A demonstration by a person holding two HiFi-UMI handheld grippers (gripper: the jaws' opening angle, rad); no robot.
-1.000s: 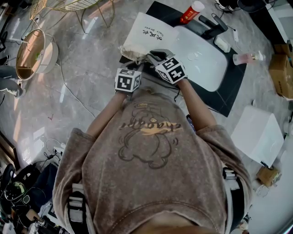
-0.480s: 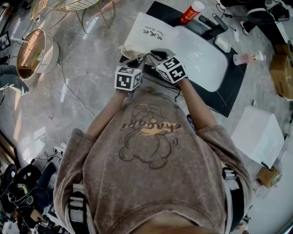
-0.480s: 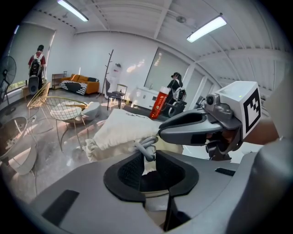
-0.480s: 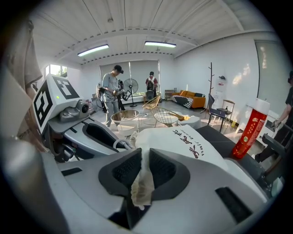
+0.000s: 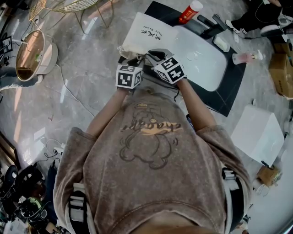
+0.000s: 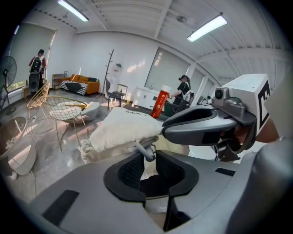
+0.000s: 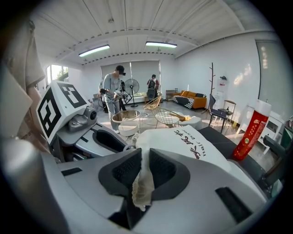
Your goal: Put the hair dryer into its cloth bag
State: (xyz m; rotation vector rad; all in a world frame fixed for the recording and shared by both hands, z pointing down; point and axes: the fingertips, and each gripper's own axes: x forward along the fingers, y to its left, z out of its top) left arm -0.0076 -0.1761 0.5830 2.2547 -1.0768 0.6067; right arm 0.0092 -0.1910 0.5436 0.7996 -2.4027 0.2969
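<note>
1. Grey marble flooring (image 5: pixel 82 91) is carrying a black mat (image 5: pixel 229 96) with a low, white, rounded tabletop (image 5: pixel 206 59). A red cylindrical bottle (image 5: pixel 190 11) is standing at the far edge.
2. A white cloth bag with dark lettering (image 5: pixel 149 34) is lying at the tabletop's left end, its gathered mouth facing the person. It is bulging. The hair dryer is showing in no view, so it is probably already inside.
3. The left gripper (image 6: pixel 147 171) is pinching white fabric at the mouth between narrowly parted jaws, with a grey cord loop (image 6: pixel 145 150) lying just ahead of them.
4. The right gripper (image 7: pixel 143 171) is clamping a ruffled fold of the bag's rim between nearly closed jaws.
5. Judged step: cinching the mouth. To do it well, both grips should be staying firm while pulling apart evenly and low, keeping the loop from snagging.
</note>
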